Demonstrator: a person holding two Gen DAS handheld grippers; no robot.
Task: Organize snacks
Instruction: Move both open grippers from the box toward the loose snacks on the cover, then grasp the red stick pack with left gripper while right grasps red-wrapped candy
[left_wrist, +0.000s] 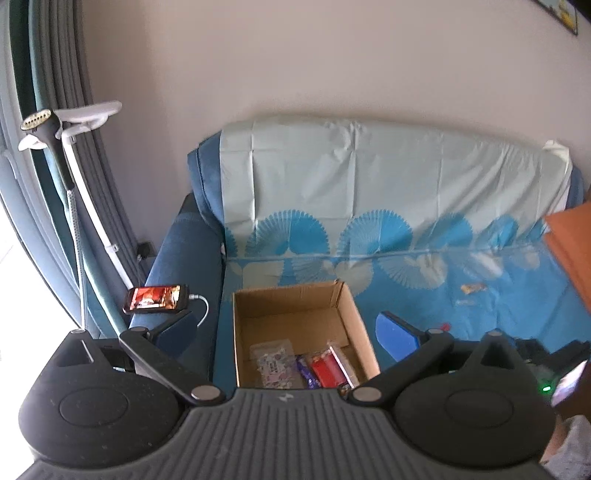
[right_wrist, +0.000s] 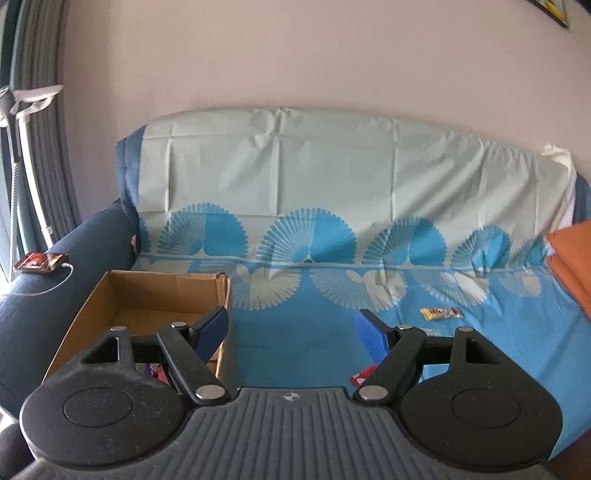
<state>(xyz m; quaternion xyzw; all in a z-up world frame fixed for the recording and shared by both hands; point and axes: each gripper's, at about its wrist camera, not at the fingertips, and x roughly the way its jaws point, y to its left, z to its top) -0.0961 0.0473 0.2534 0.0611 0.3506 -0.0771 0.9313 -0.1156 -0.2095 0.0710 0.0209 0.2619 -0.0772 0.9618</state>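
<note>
An open cardboard box (left_wrist: 347, 314) stands on the blue patterned sofa cover at the left end; it also shows in the right wrist view (right_wrist: 92, 295). Inside lie a clear printed packet (left_wrist: 272, 363), a purple wrapper (left_wrist: 306, 371) and a red packet (left_wrist: 327, 369). My left gripper (left_wrist: 288, 332) is open and empty above the box. My right gripper (right_wrist: 291, 334) is open and empty over the seat, right of the box. A yellow snack packet (right_wrist: 441, 314) lies on the seat to the right, also seen in the left wrist view (left_wrist: 472, 288). A red wrapper (right_wrist: 364, 374) lies under the right finger.
A phone (left_wrist: 157, 298) with a lit screen and a white cable rests on the sofa's left armrest (left_wrist: 173, 258). An orange cushion (right_wrist: 574, 258) sits at the sofa's right end. A garment steamer stand (left_wrist: 70, 125) and curtains are at the far left.
</note>
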